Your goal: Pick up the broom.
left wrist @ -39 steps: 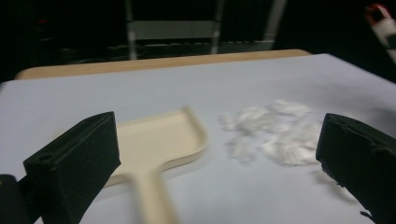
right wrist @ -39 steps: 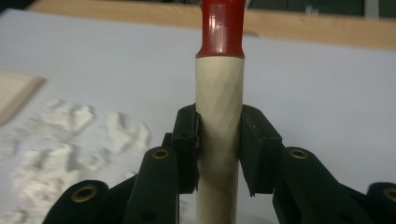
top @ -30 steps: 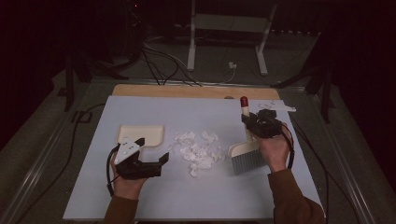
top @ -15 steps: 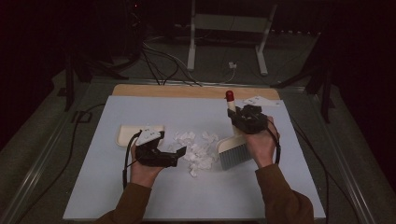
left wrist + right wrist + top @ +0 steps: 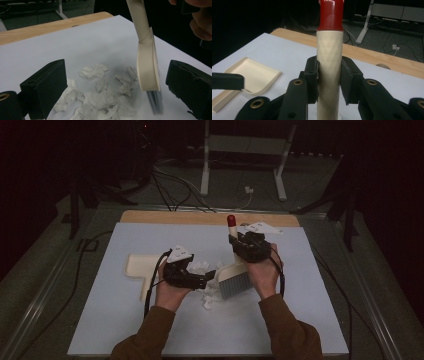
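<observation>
The right gripper (image 5: 239,251) holds the cream brush (image 5: 234,279) by its handle, jaws clamped on both sides, bristles down on the white sheet (image 5: 300,320). The left gripper (image 5: 212,276) has its jaws wide, holding nothing, just closing a little, over the paper scraps (image 5: 100,97). The dustpan (image 5: 136,266) lies probably just behind it.

- Brown long sleeves (image 5: 287,332) on both forearms.
- Black left gripper (image 5: 209,279), grey three-cornered plate on top, black cable trailing.
- Black right gripper (image 5: 329,75), brass-ringed screw holes along the jaws.
</observation>
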Tool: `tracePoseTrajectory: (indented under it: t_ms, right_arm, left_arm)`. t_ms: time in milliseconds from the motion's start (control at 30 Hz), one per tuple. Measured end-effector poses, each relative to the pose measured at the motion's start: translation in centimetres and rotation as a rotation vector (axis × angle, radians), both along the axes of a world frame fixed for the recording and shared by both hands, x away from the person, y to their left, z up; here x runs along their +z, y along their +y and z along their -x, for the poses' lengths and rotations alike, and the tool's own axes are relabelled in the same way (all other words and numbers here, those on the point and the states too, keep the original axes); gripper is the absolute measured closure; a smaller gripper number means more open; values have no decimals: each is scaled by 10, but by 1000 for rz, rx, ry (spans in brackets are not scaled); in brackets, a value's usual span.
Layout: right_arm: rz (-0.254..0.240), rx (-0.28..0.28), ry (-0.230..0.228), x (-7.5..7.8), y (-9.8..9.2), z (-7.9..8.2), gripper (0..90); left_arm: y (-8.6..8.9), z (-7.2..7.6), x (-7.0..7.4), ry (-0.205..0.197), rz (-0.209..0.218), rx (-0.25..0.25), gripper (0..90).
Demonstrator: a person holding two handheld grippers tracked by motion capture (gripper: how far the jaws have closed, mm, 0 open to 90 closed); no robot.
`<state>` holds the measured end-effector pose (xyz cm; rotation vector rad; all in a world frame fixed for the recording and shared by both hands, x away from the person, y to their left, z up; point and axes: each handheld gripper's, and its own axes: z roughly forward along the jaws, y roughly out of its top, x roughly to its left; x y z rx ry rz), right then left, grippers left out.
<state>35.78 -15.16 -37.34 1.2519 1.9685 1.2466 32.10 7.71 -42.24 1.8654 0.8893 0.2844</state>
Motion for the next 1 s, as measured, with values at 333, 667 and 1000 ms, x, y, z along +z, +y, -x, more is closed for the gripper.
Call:
tracePoseTrajectory:
  t_ms: [333, 667, 1000]
  right_arm:
    - [-17, 6, -9, 1, 9, -1, 700]
    - [-16, 41, -26, 2, 17, 3, 700]
    - [-35, 86, -45, 4, 18, 7, 699]
  left_arm:
    - [-15, -7, -5, 41, -3, -54, 62]
    - [-40, -14, -4, 101, -48, -93, 271]
    - [-41, -23, -11, 199, 7, -160, 641]
